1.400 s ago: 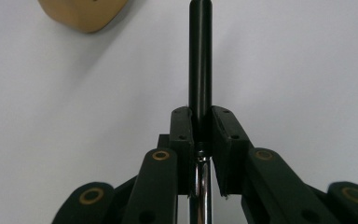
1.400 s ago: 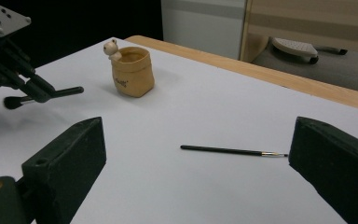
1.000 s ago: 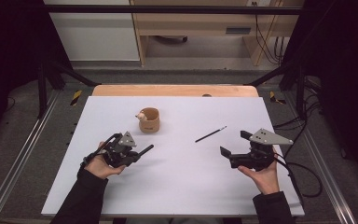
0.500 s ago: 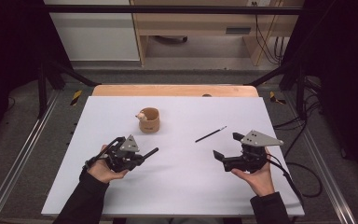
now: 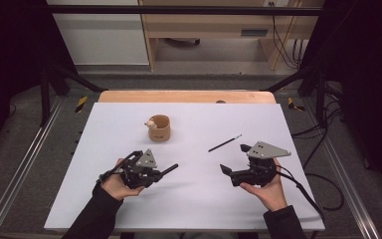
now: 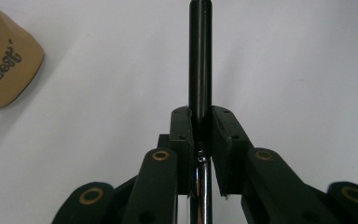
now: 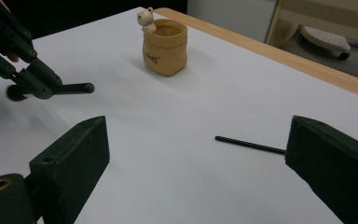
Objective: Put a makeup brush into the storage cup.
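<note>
The left tool [image 5: 165, 172] pinches a black brush handle [image 6: 200, 60] near its end — it could pivot or slip before reaching the pouch-shaped cup [image 5: 159, 128] — while the right tool [image 5: 234, 160], spread wide, holds nothing.

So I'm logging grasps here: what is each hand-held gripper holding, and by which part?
The left hand-held gripper is shut on a black brush handle, gripping it where black meets the metal ferrule. The right hand-held gripper is open, holding nothing.

2 claws [image 5: 171, 168] [image 5: 233, 160], 2 brushes [image 6: 200, 56] [image 5: 225, 143] (1 held), 1 pot [image 5: 159, 128].
</note>
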Demonstrator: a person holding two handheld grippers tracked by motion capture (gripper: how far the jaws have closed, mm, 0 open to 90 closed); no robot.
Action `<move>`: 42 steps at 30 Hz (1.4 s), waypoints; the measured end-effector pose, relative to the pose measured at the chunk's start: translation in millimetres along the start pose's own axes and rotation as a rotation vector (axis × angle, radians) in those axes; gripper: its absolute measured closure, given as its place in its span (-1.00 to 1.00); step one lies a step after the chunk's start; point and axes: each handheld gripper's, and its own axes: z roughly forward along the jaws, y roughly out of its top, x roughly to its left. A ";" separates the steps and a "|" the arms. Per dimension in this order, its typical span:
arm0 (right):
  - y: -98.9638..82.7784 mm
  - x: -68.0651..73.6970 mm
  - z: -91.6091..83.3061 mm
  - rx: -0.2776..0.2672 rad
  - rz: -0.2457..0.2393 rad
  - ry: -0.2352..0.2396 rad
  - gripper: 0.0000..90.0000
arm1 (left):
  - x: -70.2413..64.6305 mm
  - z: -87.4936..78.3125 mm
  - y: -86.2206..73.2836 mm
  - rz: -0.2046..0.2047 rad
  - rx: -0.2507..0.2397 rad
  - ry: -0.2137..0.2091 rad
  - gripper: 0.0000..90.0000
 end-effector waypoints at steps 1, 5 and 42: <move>0.0 1.0 1.1 0.002 -0.002 0.002 -0.85 | -1.0 0.5 0.6 0.000 -0.003 -0.005 0.75; 0.0 4.1 4.5 0.016 -0.018 0.010 -0.85 | -4.8 2.2 3.9 0.013 -0.005 -0.023 0.75; 27.4 30.4 7.3 0.143 -0.222 0.057 -0.80 | -12.8 4.7 48.5 0.133 0.042 -0.121 0.75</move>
